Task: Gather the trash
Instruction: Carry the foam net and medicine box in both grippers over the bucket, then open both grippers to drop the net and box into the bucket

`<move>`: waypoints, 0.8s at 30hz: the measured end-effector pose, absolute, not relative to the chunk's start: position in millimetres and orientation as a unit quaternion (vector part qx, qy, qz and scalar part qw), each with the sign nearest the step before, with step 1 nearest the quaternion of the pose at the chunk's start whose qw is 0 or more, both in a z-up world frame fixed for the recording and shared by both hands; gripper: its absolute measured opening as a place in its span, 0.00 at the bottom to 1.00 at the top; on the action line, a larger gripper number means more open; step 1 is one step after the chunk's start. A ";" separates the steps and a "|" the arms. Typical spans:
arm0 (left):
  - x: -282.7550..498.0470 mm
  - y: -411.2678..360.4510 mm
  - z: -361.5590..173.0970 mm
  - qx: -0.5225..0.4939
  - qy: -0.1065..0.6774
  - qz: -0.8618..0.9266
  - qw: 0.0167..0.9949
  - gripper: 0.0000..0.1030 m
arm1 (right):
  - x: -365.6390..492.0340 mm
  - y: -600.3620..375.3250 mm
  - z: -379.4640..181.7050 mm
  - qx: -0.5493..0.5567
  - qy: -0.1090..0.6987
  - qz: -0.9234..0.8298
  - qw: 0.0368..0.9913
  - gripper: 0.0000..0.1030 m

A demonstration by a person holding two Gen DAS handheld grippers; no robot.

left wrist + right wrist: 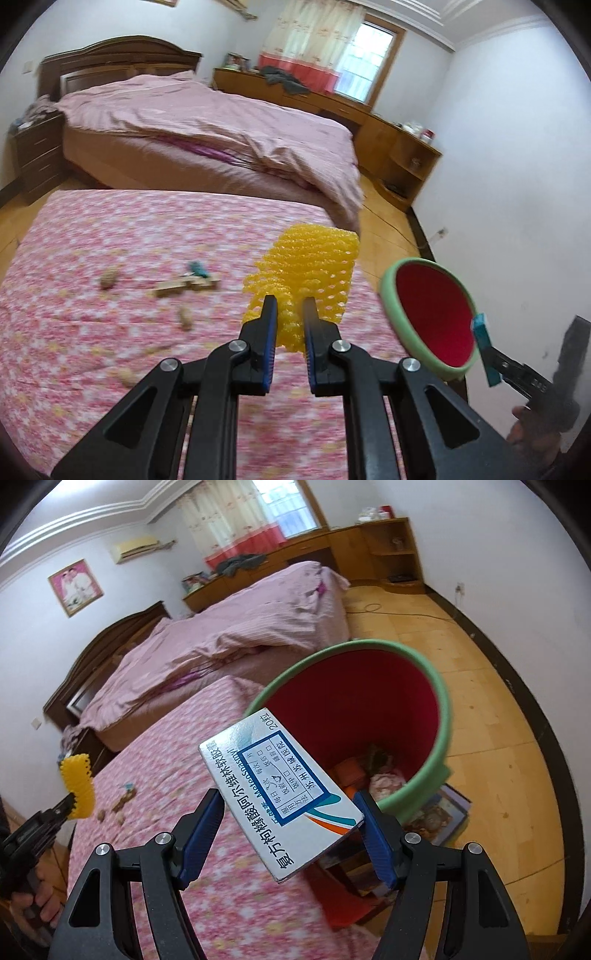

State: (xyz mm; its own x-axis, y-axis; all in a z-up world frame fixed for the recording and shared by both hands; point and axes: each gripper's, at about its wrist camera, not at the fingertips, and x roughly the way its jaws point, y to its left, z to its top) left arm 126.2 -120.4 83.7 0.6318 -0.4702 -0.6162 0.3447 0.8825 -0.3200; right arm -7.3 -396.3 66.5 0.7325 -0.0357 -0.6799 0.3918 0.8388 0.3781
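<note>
My left gripper [290, 306] is shut on a yellow foam fruit net [306, 277] and holds it above the pink floral table cover [110, 332]; the net also shows in the right wrist view [78, 788]. My right gripper [291, 812] has wide jaws, with a white medicine box [282, 801] between them, touching the right finger, over the red bin with a green rim [441, 709]. The bin [432, 314] stands beside the table's right edge and holds some trash. Peanut shells [109, 277] and wooden pieces [184, 286] lie on the cover.
A bed with a pink quilt [207, 125] stands beyond the table. A wooden desk and shelves [402, 147] run along the far wall. The floor [480, 686] is yellow wood, with a cable across it. Boxes [436, 819] lie under the bin.
</note>
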 end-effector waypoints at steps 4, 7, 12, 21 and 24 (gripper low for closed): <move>124.1 -160.8 83.0 -0.067 0.378 -0.261 0.886 0.12 | -11.7 -415.9 64.6 0.267 0.338 -0.131 0.893 0.71; 126.1 -195.4 76.3 -0.052 0.395 -0.290 0.870 0.12 | -12.8 -429.3 62.5 0.276 0.332 -0.136 0.892 0.71; 126.7 -244.8 69.1 -0.029 0.406 -0.320 0.855 0.12 | -11.0 -446.7 60.8 0.287 0.329 -0.139 0.889 0.71; 126.1 -306.5 56.8 0.006 0.417 -0.352 0.838 0.12 | -1.6 -461.9 56.7 0.295 0.327 -0.144 0.886 0.71; 127.4 -318.0 52.1 0.012 0.421 -0.354 0.835 0.13 | 1.3 -468.1 53.3 0.299 0.331 -0.144 0.884 0.72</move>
State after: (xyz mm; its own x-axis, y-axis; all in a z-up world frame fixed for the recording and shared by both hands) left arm 127.4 -318.0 52.1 0.3940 -0.5814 -0.7118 0.6016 0.7487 -0.2785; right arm 1.3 -468.1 53.3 0.7400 -0.0569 -0.6702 0.4518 0.7802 0.4326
